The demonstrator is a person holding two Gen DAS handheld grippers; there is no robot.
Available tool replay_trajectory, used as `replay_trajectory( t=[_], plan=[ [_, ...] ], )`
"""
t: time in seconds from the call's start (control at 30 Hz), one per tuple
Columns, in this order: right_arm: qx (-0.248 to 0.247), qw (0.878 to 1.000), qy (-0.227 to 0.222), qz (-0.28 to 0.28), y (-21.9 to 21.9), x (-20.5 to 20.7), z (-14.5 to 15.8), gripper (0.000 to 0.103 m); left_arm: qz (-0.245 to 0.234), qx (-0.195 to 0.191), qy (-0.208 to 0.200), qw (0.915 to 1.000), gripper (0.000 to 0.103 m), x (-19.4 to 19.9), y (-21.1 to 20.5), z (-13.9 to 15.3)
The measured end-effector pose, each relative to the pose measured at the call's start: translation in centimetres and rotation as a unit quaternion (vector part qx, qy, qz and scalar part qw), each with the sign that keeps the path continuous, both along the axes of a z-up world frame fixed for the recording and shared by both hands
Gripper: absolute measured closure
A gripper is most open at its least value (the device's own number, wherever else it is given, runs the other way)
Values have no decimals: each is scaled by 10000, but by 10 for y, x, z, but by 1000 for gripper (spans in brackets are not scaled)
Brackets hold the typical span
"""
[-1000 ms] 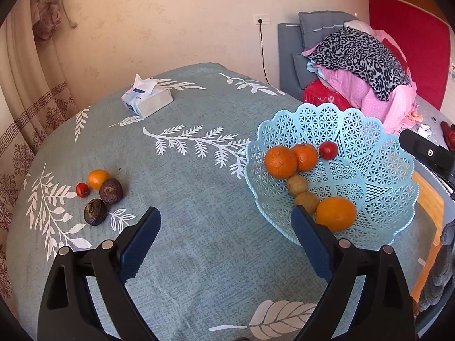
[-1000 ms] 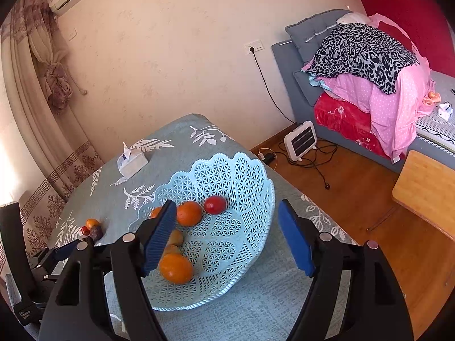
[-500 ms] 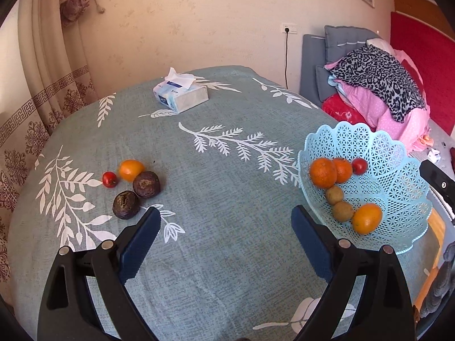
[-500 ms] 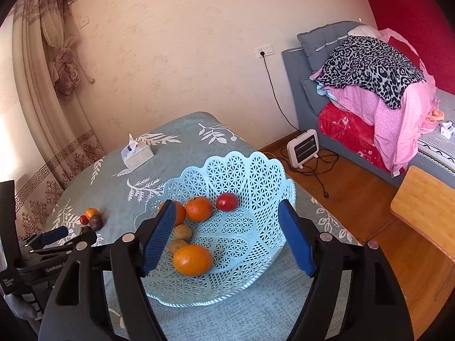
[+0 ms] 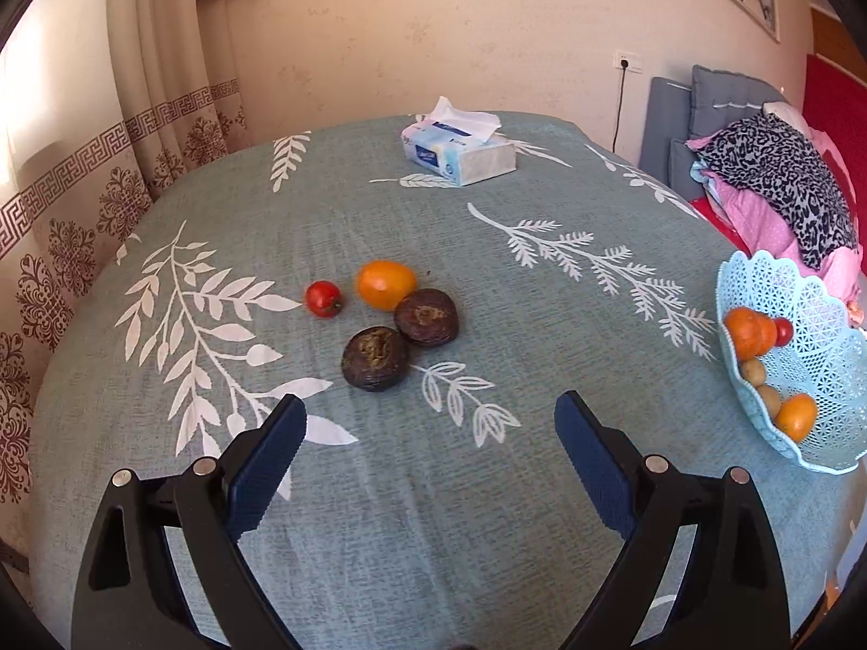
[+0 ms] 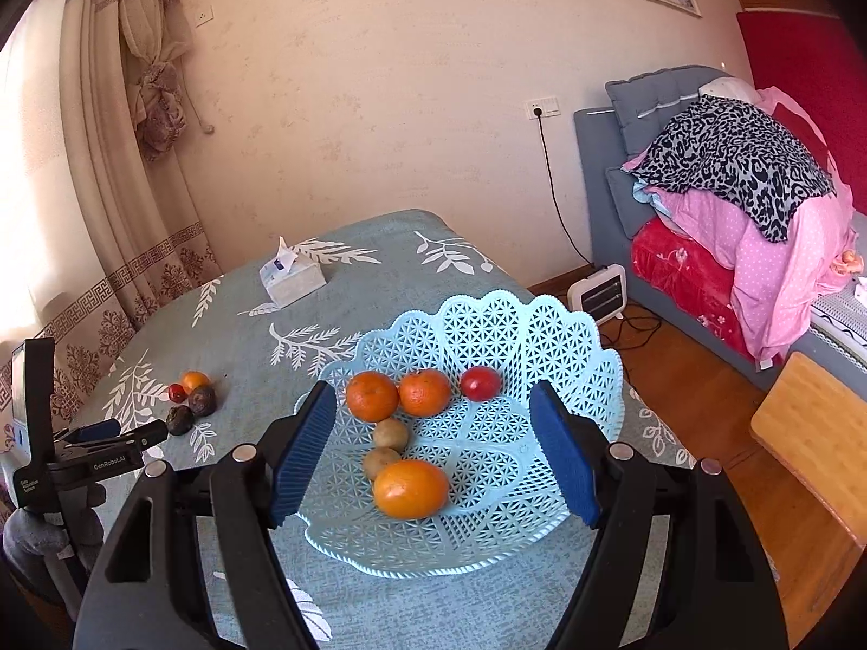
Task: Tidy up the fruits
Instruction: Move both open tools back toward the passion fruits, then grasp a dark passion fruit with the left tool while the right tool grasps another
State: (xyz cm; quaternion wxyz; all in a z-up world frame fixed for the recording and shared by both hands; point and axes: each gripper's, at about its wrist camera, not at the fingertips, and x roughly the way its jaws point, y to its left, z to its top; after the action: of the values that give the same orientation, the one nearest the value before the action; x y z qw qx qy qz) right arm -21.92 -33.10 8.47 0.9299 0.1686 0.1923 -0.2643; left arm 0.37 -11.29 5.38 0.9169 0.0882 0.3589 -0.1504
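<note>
Left gripper [image 5: 428, 422] gaping empty, facing loose fruit [image 5: 374, 358] | right gripper [image 6: 433, 436] hovering wide, empty, over basket [image 6: 569, 336]

Warm daylight enters from the left, past the beige patterned curtain [image 5: 162, 108], where the far-left edge burns out to white glare. The room is bright and evenly lit; shadows on the grey-green leaf-print cloth of the counter [image 5: 487, 487] are soft and faint. Both fisheye views bow straight lines, darken to black at the corners, and stay sharp throughout.
</note>
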Motion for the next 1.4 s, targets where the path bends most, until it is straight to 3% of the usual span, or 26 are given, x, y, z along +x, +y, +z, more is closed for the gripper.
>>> replay_trajectory(
  t=[0.2,0.4,0.63,0.83,0.9,0.97,1.03,1.27,1.33,1.4],
  plan=[
    [-192,9989,149,413,23,19,2,28,214,-179,79,9996,12,20,29,-4],
    [-142,9953,280,920,43,44,2,28,161,-56,160,9997,14,40,31,-13],
    [-139,9896,423,1366,65,72,3,28,-5,44,512,9987,27,67,26,-36],
    [2,9846,560,1657,81,102,0,28,-55,-137,730,9972,35,81,26,-44],
    [59,9832,609,1718,85,115,-2,28,-85,-274,747,9968,41,82,29,-43],
    [108,9816,671,1786,90,129,-4,28,-127,-411,761,9962,55,81,33,-42],
    [109,9801,749,1836,95,142,-7,28,-121,-501,782,9956,62,79,37,-41],
    [5,9748,1057,1963,109,188,-18,28,322,-880,519,9942,65,70,69,-23],
    [46,9733,1162,1980,109,202,-22,28,405,-956,402,9938,74,67,77,-16],
    [123,9710,1269,2023,110,218,-26,28,435,-1061,329,9929,74,64,85,-10]
  ],
)
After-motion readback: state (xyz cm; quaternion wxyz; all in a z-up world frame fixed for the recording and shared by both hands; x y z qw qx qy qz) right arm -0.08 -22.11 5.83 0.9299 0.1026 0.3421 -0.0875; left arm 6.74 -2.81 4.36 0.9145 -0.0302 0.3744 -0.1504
